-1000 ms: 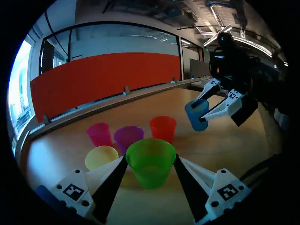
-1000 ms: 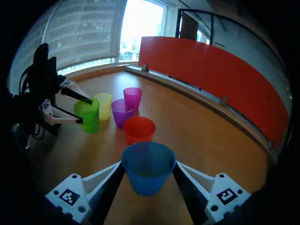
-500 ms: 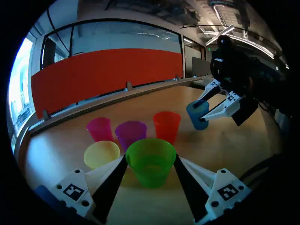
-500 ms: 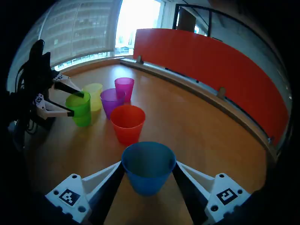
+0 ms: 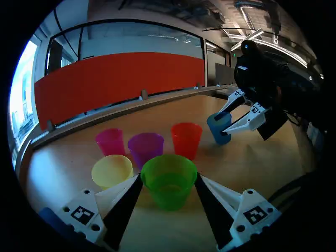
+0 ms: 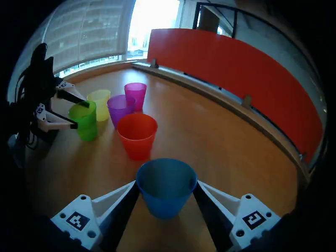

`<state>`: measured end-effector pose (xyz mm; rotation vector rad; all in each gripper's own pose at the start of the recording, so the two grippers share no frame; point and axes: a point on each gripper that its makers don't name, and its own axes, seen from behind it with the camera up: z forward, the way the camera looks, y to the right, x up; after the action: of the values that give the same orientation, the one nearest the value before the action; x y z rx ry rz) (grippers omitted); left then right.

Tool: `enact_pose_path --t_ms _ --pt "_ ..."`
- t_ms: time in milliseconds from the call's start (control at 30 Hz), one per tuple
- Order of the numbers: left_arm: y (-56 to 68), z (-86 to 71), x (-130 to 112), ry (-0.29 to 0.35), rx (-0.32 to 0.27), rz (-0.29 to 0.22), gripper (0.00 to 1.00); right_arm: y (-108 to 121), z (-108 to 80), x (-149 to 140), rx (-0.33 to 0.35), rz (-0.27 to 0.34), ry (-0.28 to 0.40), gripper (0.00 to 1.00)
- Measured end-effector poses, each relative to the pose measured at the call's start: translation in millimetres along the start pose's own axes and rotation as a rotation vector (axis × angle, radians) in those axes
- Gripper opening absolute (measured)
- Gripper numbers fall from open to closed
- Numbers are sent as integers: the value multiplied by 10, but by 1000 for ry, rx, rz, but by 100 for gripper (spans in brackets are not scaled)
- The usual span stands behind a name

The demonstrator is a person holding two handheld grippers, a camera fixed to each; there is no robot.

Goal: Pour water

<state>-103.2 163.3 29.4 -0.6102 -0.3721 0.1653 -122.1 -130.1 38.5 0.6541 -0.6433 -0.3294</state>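
My left gripper is shut on a green cup, held upright just above the wooden table; the right gripper view has that green cup and the left gripper at far left. A blue cup sits upright between the fingers of my right gripper, which is shut on it. The left gripper view places the blue cup and right gripper at right, just beyond the red cup. Water inside either cup cannot be made out.
On the table stand a red cup, a purple cup, a magenta cup and a yellow cup, clustered between the two grippers. An orange wall panel and a raised ledge run along the table's far edge.
The right gripper with the blue cup has come closer to the red cup. The left gripper and green cup have barely moved.
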Motion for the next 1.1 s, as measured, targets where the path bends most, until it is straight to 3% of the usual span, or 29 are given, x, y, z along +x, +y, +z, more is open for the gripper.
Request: enact_pose_path --t_ms 467,1100 --pt "72 31 -81 -55 -27 10 87 25 34 -3 1 -7 -21 90" --pt "90 0 -122 -118 -34 66 88 13 -1 -61 12 13 -22 91"
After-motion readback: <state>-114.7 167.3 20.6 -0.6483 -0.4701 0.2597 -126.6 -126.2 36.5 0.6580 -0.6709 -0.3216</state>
